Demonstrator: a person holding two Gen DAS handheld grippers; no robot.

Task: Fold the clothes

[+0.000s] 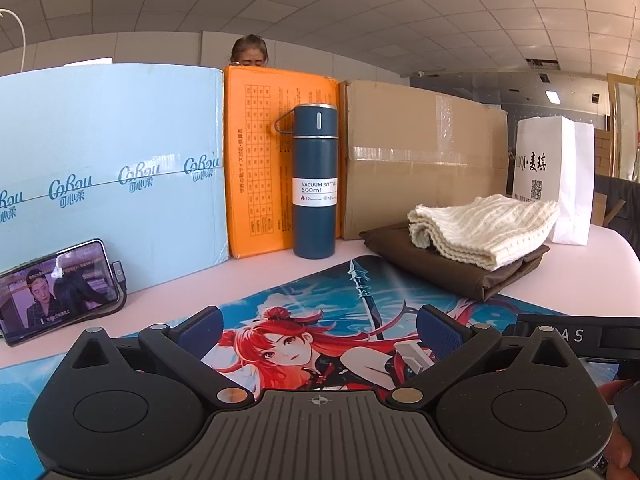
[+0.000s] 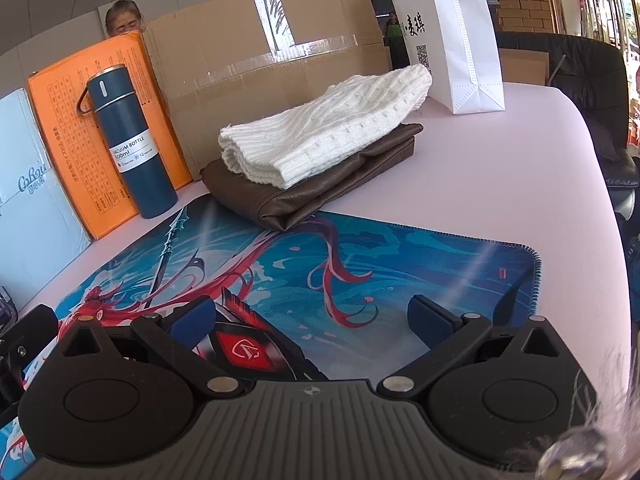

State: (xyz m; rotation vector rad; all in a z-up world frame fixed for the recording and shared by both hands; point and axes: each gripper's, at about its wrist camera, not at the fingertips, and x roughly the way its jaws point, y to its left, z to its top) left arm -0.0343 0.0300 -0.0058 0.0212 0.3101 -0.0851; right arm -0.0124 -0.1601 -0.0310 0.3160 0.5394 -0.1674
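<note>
1. Both tools hang low over the printed mat (image 2: 400, 248) with nothing between their fingers. The left tool (image 1: 318, 330) is spread wide, and so is the right tool (image 2: 310, 316).
2. The clothes lie at the far edge of the mat, in front of the cardboard box (image 2: 260, 64). A cream knitted garment (image 2: 324, 128) sits folded on top of a brown folded garment (image 2: 320, 184), and the brown one's near corner overlaps the mat.
3. Judging by the neat stack and the bare mat, the folding of these two pieces looks finished. The step in hand is either the end of the task or a pause before another garment; no unfolded piece shows in either view.
4. If more folding is wanted, the next move calls for bringing a fresh garment flat onto the mat, with both tools kept spread until they reach its edges.
5. The vacuum bottle (image 1: 315, 180) stands upright just left of the stack, and the white paper bag (image 2: 452, 36) just beyond it, so any reach there needs care.
</note>
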